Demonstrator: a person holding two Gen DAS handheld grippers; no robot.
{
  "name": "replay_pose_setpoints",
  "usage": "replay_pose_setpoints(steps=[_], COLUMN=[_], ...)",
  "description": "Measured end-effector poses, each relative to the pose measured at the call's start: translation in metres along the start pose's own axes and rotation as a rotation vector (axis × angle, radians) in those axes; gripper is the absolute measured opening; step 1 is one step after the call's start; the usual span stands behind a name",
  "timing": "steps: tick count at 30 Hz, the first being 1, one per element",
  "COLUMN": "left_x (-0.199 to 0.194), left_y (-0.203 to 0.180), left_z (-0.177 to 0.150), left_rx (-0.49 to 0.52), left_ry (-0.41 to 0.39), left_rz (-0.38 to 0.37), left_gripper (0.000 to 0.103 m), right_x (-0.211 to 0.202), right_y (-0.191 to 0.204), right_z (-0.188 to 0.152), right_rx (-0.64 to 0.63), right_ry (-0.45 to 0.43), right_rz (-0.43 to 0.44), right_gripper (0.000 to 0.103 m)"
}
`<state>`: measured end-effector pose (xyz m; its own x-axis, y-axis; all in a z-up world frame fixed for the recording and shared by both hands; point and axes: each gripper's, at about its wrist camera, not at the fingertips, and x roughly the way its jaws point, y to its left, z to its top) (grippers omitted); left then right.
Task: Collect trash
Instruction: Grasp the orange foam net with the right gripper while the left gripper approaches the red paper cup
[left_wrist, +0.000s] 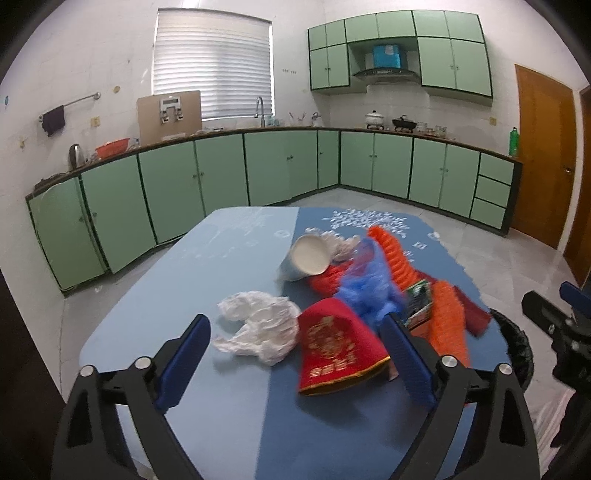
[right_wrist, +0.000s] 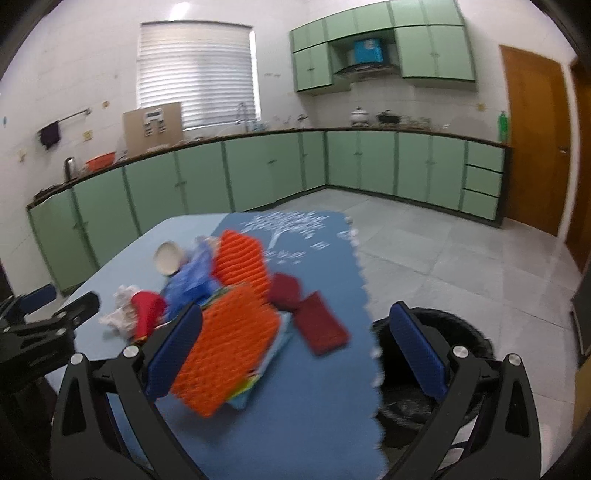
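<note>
A pile of trash lies on the blue table (left_wrist: 221, 406). In the left wrist view I see a crumpled white plastic bag (left_wrist: 258, 328), a red and gold packet (left_wrist: 336, 347), a tipped paper cup (left_wrist: 306, 258), a blue plastic bag (left_wrist: 369, 291) and orange foam netting (left_wrist: 443, 317). My left gripper (left_wrist: 299, 354) is open and empty just in front of the white bag and red packet. My right gripper (right_wrist: 295, 347) is open and empty over the orange netting (right_wrist: 229, 343) and dark red pieces (right_wrist: 321, 328).
A black-lined trash bin (right_wrist: 436, 369) stands on the floor right of the table; its rim shows in the left wrist view (left_wrist: 517, 343). Green kitchen cabinets (left_wrist: 221, 173) line the far walls. A wooden door (left_wrist: 543, 155) is at the right.
</note>
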<state>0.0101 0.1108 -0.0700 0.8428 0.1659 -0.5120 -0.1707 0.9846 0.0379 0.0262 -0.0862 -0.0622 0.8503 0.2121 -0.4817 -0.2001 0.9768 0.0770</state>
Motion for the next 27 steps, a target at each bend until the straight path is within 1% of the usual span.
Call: replay_pose_setpoints(steps=[2,3,8,11,18,23,24,26,27], left_x=[0.002,0.003,0.010,0.012,0.017,0.020,0.021,0.022,0.022], left_y=[0.006,0.010,0.015,0.017,0.026,0.029,0.029,0.029,0.028], left_z=[-0.001,-0.004,-0.013,-0.015,-0.019,-0.021,-0.022,-0.023,-0.023], left_rx=[-0.004,-0.008,-0.023,-0.029,-0.044,-0.047,-0.047,-0.046,-0.047], left_ry=[0.007,0.011,0.041,0.047,0.061,0.071,0.073,0.076,0.080], left_rz=[0.005,0.006,0.004,0.007,0.022,0.026,0.025,0.026,0.025], left_gripper=[0.090,0.089,0.089,0.088,0.088,0.088,0.088,0.088,0.088], right_x=[0.006,0.009,0.020,0.026,0.045,0.055,0.057,0.061,0.062], right_y=[0.011,0.015,0.029,0.033,0.037,0.041,0.041,0.038,0.037], right_z=[-0.004,-0.005,-0.014,-0.017,-0.028,-0.036,-0.037,-0.039,-0.040], right_rx=[-0.011,-0.014,-0.024,-0.039,-0.054,-0.063,-0.061,-0.055,-0.057], right_ry=[0.022,0.033,0.086,0.104,0.172,0.229,0.236,0.251,0.259], right_rz=[0.032,0.041,0.084,0.095,0.133,0.187,0.193,0.215,0.222], right_gripper=[0.087,0.086,0.084,0.083,0.073,0.058,0.057,0.047,0.045])
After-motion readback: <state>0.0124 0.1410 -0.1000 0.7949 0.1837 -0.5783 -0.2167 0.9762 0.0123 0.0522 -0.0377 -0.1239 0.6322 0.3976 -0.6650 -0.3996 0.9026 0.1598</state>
